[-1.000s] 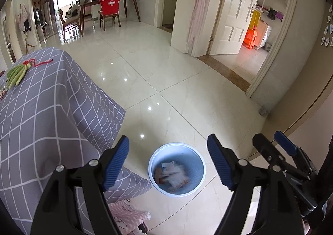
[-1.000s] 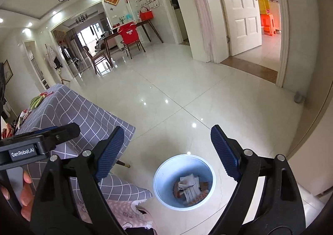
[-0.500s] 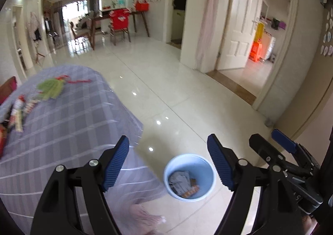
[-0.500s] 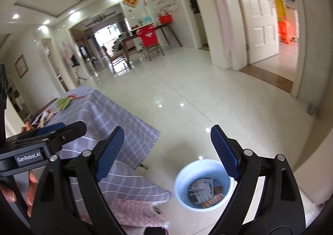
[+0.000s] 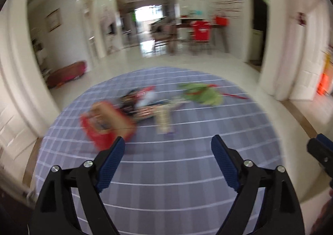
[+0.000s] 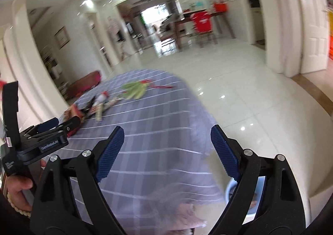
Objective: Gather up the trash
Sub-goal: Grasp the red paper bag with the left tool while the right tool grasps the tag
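1. A round table (image 5: 187,172) draped in grey-lilac checked cloth is seen under the left gripper (image 5: 168,147), whose ribbed blue pads are spread apart with nothing between them.
2. Blurred trash lies at the table's far side: a red and tan carton (image 5: 106,124), crumpled wrappers (image 5: 143,103) and a green leafy bundle (image 5: 200,94).
3. The right gripper (image 6: 167,138) is likewise held apart and empty, over the cloth's edge.
4. A pale blue bin (image 6: 231,190) is partly hidden behind its right finger, on glossy floor tiles (image 6: 260,110).
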